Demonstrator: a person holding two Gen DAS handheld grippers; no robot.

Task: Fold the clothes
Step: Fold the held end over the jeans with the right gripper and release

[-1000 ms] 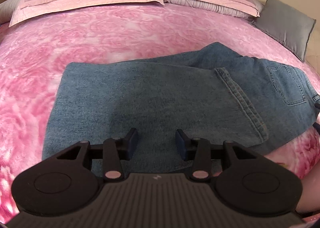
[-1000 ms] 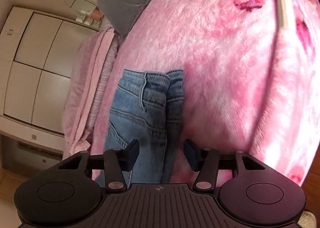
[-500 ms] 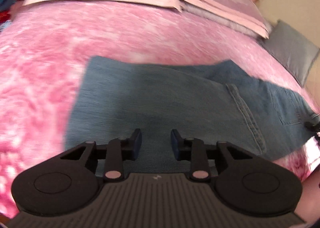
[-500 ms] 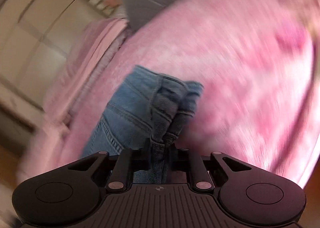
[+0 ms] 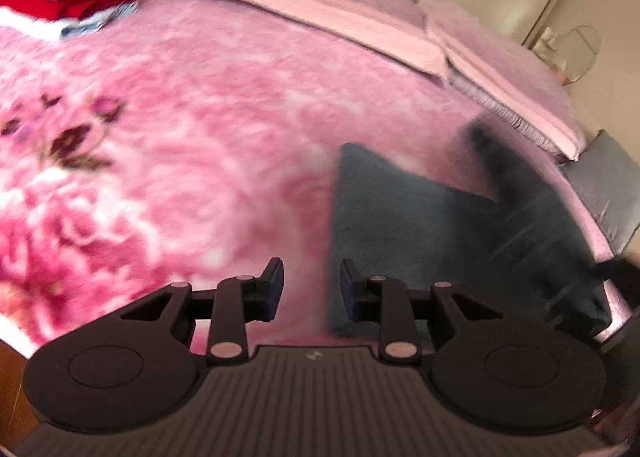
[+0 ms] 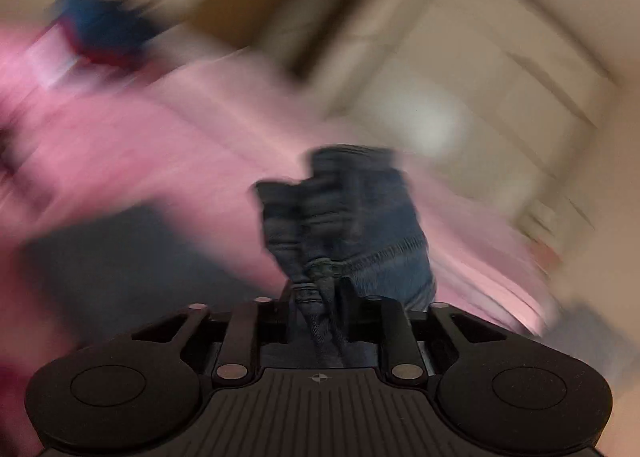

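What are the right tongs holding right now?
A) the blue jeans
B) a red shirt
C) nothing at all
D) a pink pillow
A: in the right wrist view the right tongs are shut on a bunched fold of the blue jeans, lifted above the pink bed cover; the left tongs are open and empty.

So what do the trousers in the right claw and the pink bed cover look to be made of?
The trousers look like blue denim: matte, with stitched seams and a bunched, thick hem. The bed cover seems a fluffy plush fleece, with soft pile and a printed rose pattern, though blur leaves that open.
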